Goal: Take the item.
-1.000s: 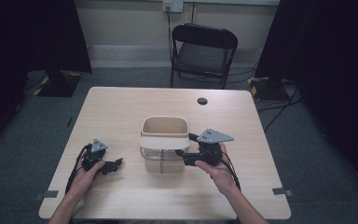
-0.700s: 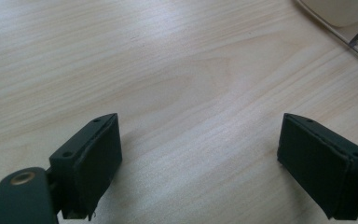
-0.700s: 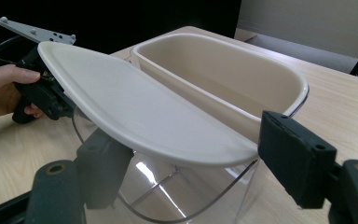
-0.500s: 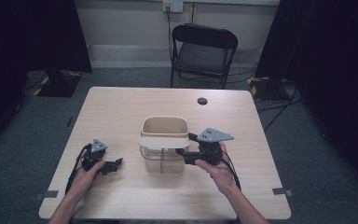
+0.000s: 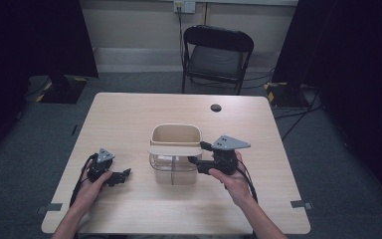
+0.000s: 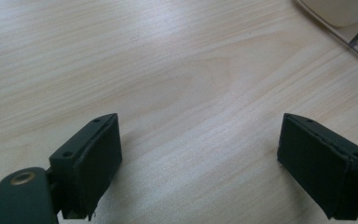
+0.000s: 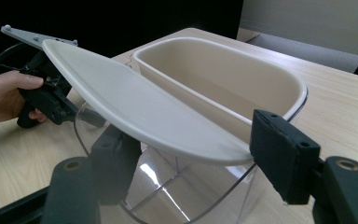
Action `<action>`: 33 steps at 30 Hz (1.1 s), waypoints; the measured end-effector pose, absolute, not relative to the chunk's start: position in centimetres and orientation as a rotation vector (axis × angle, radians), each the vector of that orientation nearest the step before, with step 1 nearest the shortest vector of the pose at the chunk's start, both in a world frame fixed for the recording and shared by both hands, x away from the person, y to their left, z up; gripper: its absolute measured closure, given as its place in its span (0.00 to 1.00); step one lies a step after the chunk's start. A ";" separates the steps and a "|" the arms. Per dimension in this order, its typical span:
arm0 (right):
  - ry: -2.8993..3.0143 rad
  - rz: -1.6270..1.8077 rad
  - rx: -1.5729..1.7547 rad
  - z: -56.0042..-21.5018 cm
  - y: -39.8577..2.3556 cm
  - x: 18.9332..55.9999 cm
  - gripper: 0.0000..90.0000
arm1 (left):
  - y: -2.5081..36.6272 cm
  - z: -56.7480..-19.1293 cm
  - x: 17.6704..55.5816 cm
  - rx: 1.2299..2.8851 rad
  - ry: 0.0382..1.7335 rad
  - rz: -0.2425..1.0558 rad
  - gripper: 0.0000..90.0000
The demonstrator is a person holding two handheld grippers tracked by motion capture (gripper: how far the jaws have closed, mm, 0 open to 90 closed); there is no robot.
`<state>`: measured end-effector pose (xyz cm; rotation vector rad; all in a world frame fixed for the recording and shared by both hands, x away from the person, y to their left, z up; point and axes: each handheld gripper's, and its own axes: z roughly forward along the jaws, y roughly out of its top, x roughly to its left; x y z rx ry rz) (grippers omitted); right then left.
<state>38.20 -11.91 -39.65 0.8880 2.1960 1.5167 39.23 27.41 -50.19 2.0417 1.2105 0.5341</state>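
A pale wooden worktop (image 5: 129,119) stands in a dark room, with a black folding chair (image 5: 218,52) pushed up at its far side. Near the far edge of the wood sits a small dark round spot (image 5: 216,107), well apart from everything else.

In the middle of the worktop stands a clear plastic container (image 5: 171,167) with a cream tub (image 5: 175,135) set inside it, the tub's rim rising above the clear wall. A flat cream lid (image 5: 175,150) lies across the near part of the top, tilted, leaving the far part of the tub uncovered. In the right gripper view the lid (image 7: 135,109) slopes up and away from the camera over the clear wall (image 7: 177,191).

The person's right hand (image 5: 235,180) holds the right claw (image 5: 195,160) up against the container's right side. Its jaws have just been closing, and the lid's near edge lies between them; one jaw meets the lid's tip, the other is under the lid, and whether it presses I cannot tell.

The left hand (image 5: 95,183) rests on the worktop to the left of the container, near it but apart. The left claw (image 5: 124,175) lies low over bare wood, its jaws standing wide apart with nothing between them; in the left gripper view the container's corner (image 6: 354,28) shows beyond them.
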 end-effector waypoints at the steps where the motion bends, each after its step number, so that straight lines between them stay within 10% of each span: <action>1: 2.198 1.518 0.887 -39.6 -11.9 38.2 0.38 | 27.4 -50.2 39.2 2.042 1.210 0.534 0.14; 33: 2.194 1.526 0.885 -39.5 -11.9 38.3 0.42 | 27.4 -50.2 39.2 2.042 1.210 0.534 0.14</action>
